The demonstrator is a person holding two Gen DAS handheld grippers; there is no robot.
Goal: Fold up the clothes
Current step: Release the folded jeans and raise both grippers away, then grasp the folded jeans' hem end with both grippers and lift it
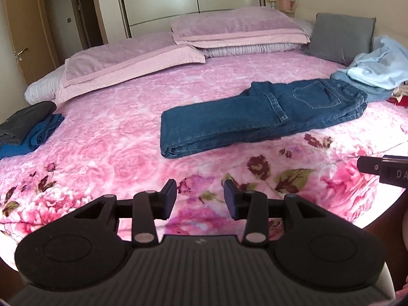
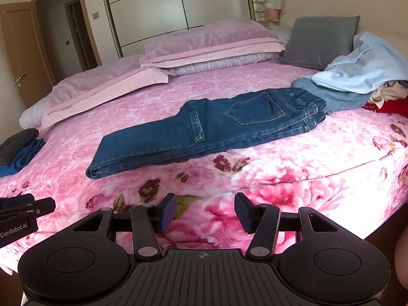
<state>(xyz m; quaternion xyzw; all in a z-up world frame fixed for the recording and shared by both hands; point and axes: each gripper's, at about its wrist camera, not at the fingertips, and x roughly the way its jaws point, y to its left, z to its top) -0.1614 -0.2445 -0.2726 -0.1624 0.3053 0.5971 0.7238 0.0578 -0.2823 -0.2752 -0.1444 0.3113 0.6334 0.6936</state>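
Dark blue jeans (image 1: 257, 119) lie flat on the pink floral bedspread (image 1: 114, 137), folded lengthwise, waist to the right, hem to the left. They also show in the right wrist view (image 2: 204, 130). My left gripper (image 1: 200, 200) is open and empty, above the near edge of the bed, short of the jeans' hem. My right gripper (image 2: 205, 213) is open and empty, also near the front edge, short of the jeans. Each gripper's side shows in the other's view: the right one (image 1: 382, 170) and the left one (image 2: 23, 211).
A pile of unfolded clothes, light blue on top (image 2: 364, 66), lies at the right by a grey cushion (image 2: 318, 40). Folded dark and blue garments (image 1: 28, 130) are stacked at the left. Pink pillows (image 1: 229, 30) lie at the head. Wardrobe and doors stand behind.
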